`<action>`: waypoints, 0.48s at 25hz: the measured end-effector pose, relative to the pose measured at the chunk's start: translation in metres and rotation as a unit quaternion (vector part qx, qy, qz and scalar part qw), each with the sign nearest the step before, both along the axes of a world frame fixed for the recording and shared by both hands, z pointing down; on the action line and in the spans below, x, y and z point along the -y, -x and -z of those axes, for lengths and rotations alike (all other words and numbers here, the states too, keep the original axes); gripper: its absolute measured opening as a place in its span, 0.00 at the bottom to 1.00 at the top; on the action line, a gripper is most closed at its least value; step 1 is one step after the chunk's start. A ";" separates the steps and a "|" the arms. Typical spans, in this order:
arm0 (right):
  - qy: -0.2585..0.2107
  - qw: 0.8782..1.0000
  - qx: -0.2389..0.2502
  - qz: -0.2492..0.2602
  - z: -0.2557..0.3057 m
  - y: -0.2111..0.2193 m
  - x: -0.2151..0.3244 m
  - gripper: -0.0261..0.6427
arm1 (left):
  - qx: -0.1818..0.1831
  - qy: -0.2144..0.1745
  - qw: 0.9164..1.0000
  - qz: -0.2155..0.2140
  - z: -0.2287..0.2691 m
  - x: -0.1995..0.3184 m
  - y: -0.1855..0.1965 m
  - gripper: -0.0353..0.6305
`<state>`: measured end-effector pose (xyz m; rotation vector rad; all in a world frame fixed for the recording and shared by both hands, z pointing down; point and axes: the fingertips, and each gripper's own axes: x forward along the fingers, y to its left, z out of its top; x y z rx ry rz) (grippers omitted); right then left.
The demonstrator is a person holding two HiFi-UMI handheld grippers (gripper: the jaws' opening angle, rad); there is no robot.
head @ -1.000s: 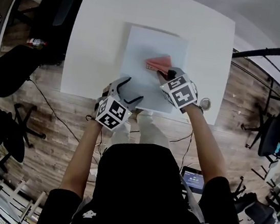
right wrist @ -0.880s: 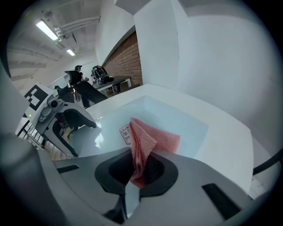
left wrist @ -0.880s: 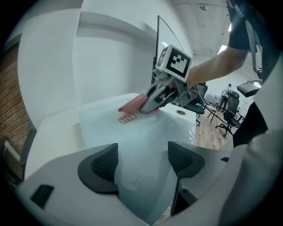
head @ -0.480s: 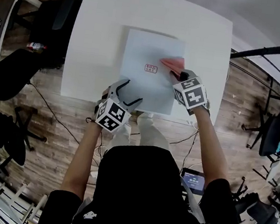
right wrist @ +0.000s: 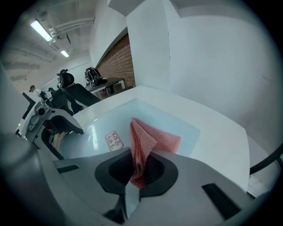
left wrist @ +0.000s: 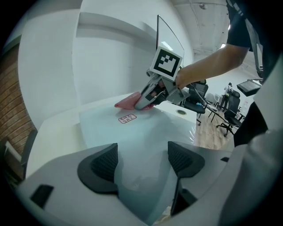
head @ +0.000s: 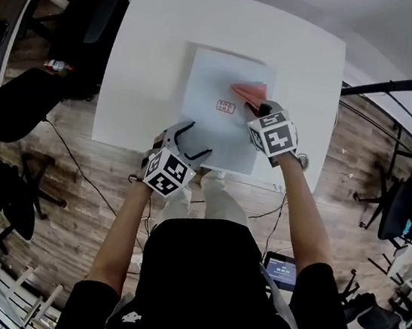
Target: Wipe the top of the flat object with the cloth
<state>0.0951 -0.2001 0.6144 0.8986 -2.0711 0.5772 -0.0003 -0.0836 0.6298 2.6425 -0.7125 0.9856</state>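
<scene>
Cloth (head: 248, 92): pink, pinched in right gripper (head: 258, 108), extending ahead onto flat object (head: 205, 114), far-right area; apparently touching it.
Left gripper (head: 198, 140): jaws wide, empty, over near edge.
Bare surface: lies left of cloth.

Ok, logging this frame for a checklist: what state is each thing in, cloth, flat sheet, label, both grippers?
right gripper: shut on the cloth.
cloth: bunched, free end lying on the flat sheet.
flat sheet: lying flat on the table.
label: stuck to the flat sheet, uncovered.
left gripper: open, empty, over the flat sheet's near edge.
</scene>
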 end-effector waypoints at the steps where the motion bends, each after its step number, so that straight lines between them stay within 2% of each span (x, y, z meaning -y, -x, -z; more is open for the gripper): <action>1: -0.002 1.000 -0.003 0.005 -0.002 0.004 0.002 0.11 | 0.000 0.000 1.000 0.000 0.000 0.000 0.000 0.59; 12: -0.003 0.999 0.010 0.039 -0.004 0.060 0.020 0.11 | 0.001 0.001 1.000 -0.001 -0.001 -0.001 0.001 0.59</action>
